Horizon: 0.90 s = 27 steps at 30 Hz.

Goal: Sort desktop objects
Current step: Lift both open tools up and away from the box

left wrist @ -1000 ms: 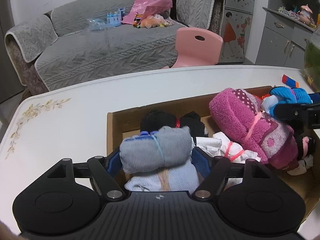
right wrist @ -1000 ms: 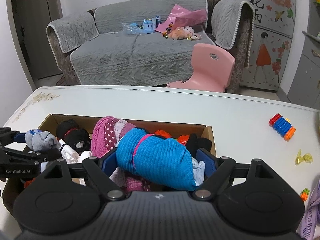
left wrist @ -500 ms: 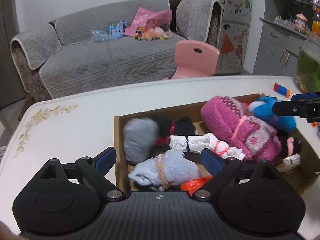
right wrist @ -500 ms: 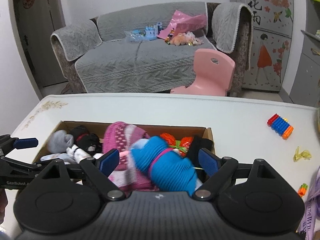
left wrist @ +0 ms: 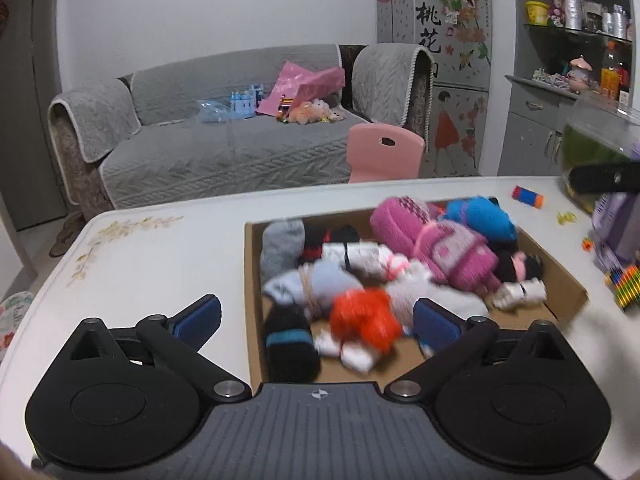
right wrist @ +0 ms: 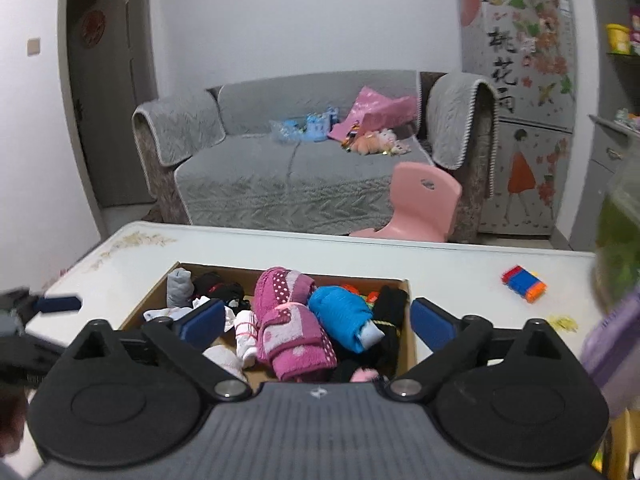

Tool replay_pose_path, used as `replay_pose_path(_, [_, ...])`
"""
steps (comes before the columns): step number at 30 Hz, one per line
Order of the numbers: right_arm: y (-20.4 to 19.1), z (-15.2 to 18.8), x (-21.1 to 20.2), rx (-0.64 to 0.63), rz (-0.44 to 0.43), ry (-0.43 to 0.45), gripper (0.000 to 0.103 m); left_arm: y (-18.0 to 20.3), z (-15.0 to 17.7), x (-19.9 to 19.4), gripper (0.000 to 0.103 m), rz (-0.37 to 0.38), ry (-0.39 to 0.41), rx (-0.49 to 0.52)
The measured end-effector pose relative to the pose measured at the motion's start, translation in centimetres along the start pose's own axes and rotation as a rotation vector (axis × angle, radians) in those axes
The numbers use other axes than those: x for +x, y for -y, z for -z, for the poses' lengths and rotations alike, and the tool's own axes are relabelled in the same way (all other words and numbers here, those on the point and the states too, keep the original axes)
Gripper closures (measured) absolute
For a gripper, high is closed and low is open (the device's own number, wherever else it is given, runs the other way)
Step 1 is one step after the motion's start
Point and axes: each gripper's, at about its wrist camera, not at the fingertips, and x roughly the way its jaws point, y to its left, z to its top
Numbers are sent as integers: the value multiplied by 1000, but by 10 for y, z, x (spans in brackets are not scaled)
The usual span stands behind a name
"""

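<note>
A cardboard box (left wrist: 251, 272) (right wrist: 404, 292) on the white table holds several rolled sock bundles. Among them are a grey roll (left wrist: 280, 242) (right wrist: 180, 286), a blue roll (left wrist: 480, 218) (right wrist: 340, 314), a pink roll (left wrist: 432, 240) (right wrist: 288, 328) and an orange-red one (left wrist: 364, 316). My left gripper (left wrist: 316, 320) is open and empty, raised above the box's near left part. My right gripper (right wrist: 318, 320) is open and empty, raised above the box's near right part.
A toy block stack (left wrist: 528, 196) (right wrist: 522, 284) and small clips (left wrist: 566, 218) lie on the table (left wrist: 160, 264) right of the box. A purple container (left wrist: 616, 228) and a green-filled tank (left wrist: 592, 152) stand at the far right. A pink chair (right wrist: 420, 204) and grey sofa are behind the table.
Both grippers opened and let go of their rolls: the grey one and the blue one now lie in the box. Both grippers lifted up and back from the box.
</note>
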Motion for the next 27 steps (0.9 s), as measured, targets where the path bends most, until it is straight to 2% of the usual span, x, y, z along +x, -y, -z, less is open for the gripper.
replay_pose_path(7, [13, 25, -31, 38, 17, -7, 1, -1, 30, -40, 0, -3, 8, -53])
replay_pose_path(12, [7, 33, -45, 42, 17, 0, 0, 11, 40, -65, 0, -11, 34, -20])
replay_pose_path(15, [-2, 48, -53, 26, -7, 3, 1, 22, 50, -70, 0, -12, 35, 26])
replay_pose_path(18, [-12, 65, -59, -11, -5, 3, 1, 25, 57, -70, 0, -7, 23, 27])
replay_pose_path(21, [-19, 76, -59, -13, 0, -1, 1, 21, 62, -75, 0, -3, 33, 4])
replay_pose_path(27, [-55, 102, -38, -86, 8, -12, 1, 6, 66, -81, 0, -39, 43, -22])
